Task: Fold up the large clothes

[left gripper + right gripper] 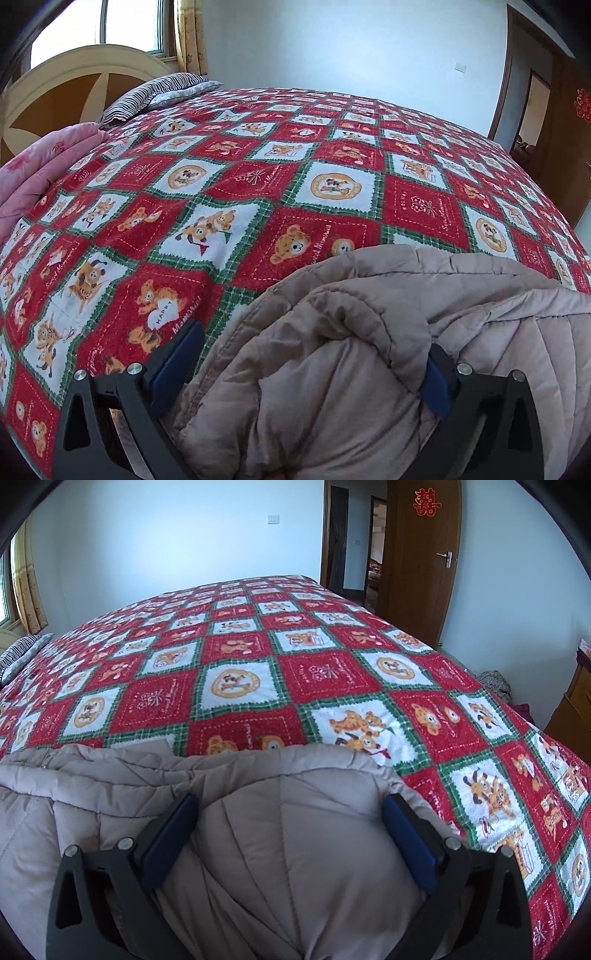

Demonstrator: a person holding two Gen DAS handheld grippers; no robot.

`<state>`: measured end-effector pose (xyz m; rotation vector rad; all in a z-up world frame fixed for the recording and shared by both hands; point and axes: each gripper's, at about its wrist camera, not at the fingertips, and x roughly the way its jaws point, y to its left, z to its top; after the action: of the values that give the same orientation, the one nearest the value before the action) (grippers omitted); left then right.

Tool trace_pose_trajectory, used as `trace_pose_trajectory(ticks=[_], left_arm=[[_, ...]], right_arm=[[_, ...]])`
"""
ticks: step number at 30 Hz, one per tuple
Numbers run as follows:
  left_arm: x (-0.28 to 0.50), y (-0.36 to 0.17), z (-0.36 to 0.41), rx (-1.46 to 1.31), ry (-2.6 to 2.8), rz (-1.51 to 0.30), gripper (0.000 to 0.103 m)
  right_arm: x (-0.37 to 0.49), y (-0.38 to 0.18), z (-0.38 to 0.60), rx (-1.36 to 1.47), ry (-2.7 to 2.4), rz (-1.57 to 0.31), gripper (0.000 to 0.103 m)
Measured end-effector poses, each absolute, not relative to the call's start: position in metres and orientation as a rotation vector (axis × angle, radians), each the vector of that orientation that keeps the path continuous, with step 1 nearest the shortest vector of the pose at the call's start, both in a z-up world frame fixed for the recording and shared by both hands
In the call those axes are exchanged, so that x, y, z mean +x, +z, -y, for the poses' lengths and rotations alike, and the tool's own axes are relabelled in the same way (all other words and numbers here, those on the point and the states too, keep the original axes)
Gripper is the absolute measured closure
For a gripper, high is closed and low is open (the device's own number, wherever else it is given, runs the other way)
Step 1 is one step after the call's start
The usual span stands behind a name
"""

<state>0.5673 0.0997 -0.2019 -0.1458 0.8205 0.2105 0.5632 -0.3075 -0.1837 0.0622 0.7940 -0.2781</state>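
Beige quilted fabric: the coat (369, 332) lies bunched on the near edge of the bed (258, 177), on its red teddy-bear cover.
Coat, left view: fills 3 to 6 o'clock, its rolled edge curving from 6 up toward 2.
Coat, right view: fills 6 to 9 o'clock, its far edge (221, 760) running roughly 9 to 3 across the frame (so the long axis seems to lie crosswise between the 2 hands).
Direction: the coat sits straight ahead of and under both grippers; neither looks clearly nearer.
Left gripper (314, 365): jaws wide; a puffy fold bulges between them and touches the right pad. I cannot tell if it is gripped or merely resting.
Right gripper (291, 834): jaws fully spread, released; padding swells up between the blue pads, touching but not pinched.
Likely next: both need a fresh hold on the coat's edge.
Far off: striped pillow (155, 96) at 10 o'clock.
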Motion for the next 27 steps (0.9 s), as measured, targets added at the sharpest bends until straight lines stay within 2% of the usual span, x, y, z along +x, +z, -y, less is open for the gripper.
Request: trace_pose_trajectory(ticks=[20, 23, 27], left_arm=[[0.572, -0.201, -0.1, -0.132, 0.21, -0.854, 0.001], [0.563, -0.174, -0.093, -0.062, 0.264, -0.861, 0.001], [0.506, -0.116, -0.064, -0.036, 0.198, -0.677, 0.001]], right_arm=[[0.572, -0.188, 0.303, 0.018, -0.297, -0.842, 0.0], [0.572, -0.177, 0.303, -0.005, -0.277, -0.87, 0.0], [0.525, -0.131, 0.283, 0.034, -0.219, -0.741, 0.0]])
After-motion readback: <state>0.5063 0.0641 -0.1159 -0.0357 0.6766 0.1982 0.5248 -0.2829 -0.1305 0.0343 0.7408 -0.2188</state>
